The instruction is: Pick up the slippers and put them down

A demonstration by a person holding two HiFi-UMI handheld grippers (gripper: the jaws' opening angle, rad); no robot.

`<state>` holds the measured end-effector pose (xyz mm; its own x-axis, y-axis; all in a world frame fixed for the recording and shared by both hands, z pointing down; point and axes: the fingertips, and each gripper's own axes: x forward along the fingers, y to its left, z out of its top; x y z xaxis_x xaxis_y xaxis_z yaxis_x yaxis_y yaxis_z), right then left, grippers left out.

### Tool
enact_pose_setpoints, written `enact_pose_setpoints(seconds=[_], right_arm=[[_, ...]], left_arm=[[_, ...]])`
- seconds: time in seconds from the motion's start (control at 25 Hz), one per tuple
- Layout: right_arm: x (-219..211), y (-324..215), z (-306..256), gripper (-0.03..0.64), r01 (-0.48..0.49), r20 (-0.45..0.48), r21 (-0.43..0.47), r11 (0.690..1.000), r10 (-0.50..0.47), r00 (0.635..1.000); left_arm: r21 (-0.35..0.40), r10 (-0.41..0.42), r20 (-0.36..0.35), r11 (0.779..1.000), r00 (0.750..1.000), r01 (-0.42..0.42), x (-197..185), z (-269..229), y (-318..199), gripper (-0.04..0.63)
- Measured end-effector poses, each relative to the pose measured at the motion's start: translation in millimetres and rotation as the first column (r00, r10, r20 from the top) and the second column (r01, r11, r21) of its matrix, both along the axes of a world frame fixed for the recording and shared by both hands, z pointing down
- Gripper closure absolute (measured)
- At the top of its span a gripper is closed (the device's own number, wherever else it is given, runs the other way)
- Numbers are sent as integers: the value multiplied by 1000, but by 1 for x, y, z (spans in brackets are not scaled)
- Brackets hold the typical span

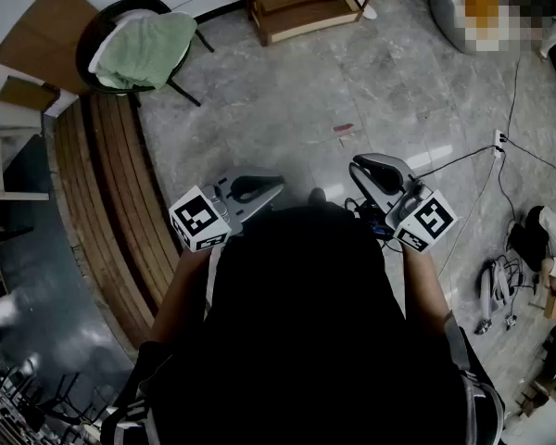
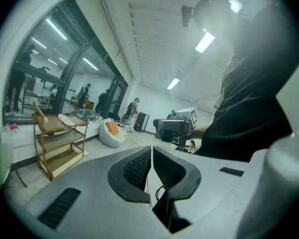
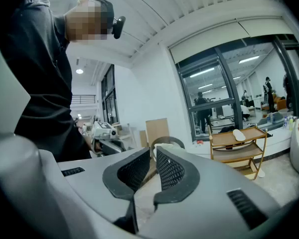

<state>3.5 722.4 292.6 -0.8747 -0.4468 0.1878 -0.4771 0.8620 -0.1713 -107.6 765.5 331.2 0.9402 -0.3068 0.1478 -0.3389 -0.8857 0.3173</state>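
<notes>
**Asker:** While a person in a black top stands on the grey marbled stone floor (image 1: 287,109), what are the two hand-held tools doing?

**Describer:** Both are held out level in front of the body. The left tool (image 2: 151,151) has its dark ribbed jaws drawn together, with only a thin slit between them and nothing inside. The right tool (image 3: 153,153) is also closed and empty, its tips nearly meeting.

**Asker:** Where is the slipper?

**Describer:** One flat white slipper (image 2: 66,119) lies on the top tier of a light wooden three-tier shelf rack (image 2: 41,148). It is well ahead of the left tool and off to that tool's left. From the right tool, the same rack sits ahead and to its right. Neither tool is near it.

**Asker:** Is there a second slipper?

**Describer:** I cannot tell. A small pale shape sits on the floor by the rack's foot, too small to identify.

**Asker:** What else is around?

**Describer:** A black round-framed chair (image 1: 91,40) draped with a pale green towel (image 1: 148,49) stands straight beyond the right tool's jaws. A white beanbag with an orange cushion (image 2: 111,132) rests past the rack.
</notes>
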Motion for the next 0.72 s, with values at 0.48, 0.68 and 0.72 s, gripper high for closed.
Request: enact_pose_setpoints(seconds=[0.48,0.68,0.72], right_arm=[[-10,2,6,566,-44,-14,3,999,44,999],[11,5,6,566,-91,35,-23,996,91,995],[17,4,3,566,-95,57,-23,995,96,994]], left_arm=[[21,45,12,999,999,-45,-9,0,-10,583],[4,83,23,997,996,-83,12,7,-10,583],[-3,86,27,996,996,-86,16,9,-11,583]])
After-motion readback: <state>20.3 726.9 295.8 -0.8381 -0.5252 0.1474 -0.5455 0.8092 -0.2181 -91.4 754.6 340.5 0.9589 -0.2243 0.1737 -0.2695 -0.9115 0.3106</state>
